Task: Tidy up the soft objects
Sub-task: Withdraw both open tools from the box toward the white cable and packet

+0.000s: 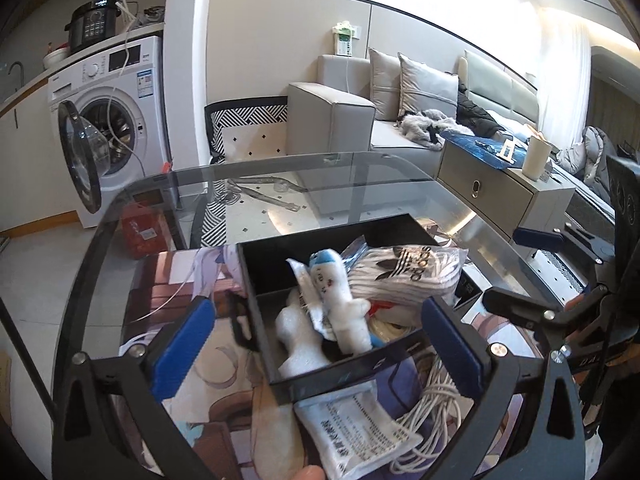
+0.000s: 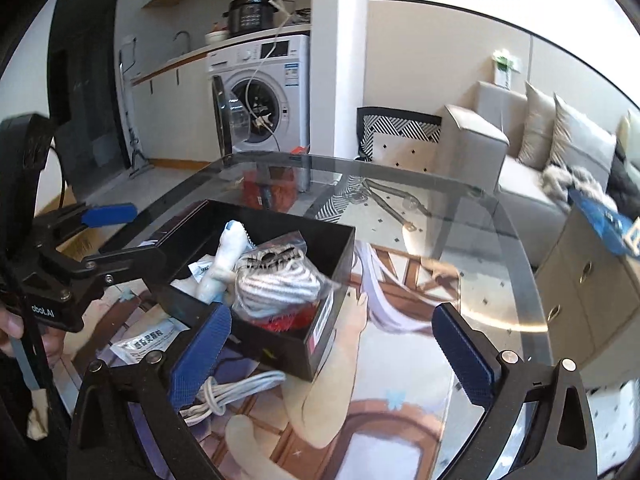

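**Black box on the glass table, both grippers empty**

Glass table [image 1: 132,208] fills my view, with a washing machine [image 1: 116,120] behind its left edge and a grey sofa [image 1: 344,120] behind its right. I take the black box [image 1: 276,276] on the printed mat [image 1: 224,364] as my landmark.

Left of the box, my left gripper [image 1: 320,344] has one blue pad out over the mat; its other pad sits at the box's near right corner. The jaws are spread wide around the near end of the box, and I see nothing gripped between them.

Inside the box, from left to right, lie a white foam piece [image 1: 298,340], a white plush doll with a blue head [image 1: 340,300], and a bagged bundle of white socks [image 1: 404,276] leaning on the right wall.

Just in front of the box, a white printed packet [image 1: 352,428] lies on the mat, touching a coil of white cable [image 1: 436,408] to its right.

Right of the box, my right gripper [image 2: 332,348] is wide open with nothing held, its left pad near the box's corner.
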Motion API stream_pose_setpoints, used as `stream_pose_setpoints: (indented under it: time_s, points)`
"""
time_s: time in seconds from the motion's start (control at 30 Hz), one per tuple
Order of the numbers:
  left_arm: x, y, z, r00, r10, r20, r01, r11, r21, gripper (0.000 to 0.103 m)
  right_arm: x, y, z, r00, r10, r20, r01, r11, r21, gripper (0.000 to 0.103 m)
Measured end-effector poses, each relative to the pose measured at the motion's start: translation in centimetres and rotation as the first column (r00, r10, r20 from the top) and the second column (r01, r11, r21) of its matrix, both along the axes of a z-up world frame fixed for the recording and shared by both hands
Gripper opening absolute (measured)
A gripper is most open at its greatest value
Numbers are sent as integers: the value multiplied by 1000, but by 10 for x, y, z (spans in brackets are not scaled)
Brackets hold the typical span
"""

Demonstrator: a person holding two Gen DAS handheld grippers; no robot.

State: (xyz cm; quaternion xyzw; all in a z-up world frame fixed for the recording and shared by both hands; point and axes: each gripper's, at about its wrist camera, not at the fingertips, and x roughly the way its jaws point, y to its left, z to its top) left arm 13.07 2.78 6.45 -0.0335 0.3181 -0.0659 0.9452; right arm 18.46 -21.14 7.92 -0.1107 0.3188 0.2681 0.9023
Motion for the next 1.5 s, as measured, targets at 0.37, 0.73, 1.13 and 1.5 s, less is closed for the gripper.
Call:
stream_pose_setpoints:
  time_s: [0.37,0.73,1.13,1.5]
  points:
    - [-24,18,-5,999,41,-18,-41,999,-22,103,-22,-6,-13,999,-26,-46,28,999,34,102]
    - [-38,17,-10,999,46,-15,-46,999,-18,103,-40,-8,-19,998,-7,-65,11,998,59,102]
    - [-51,9,-19,999,41,-26,-41,999,-4,103,-55,-1,-30,996,30,-79,-27,999,40,102]
    - [-57,16,-31,997,44,-66,-46,999,-22,103,-61,19,-46,987,90,-132,-90,996,2,102]
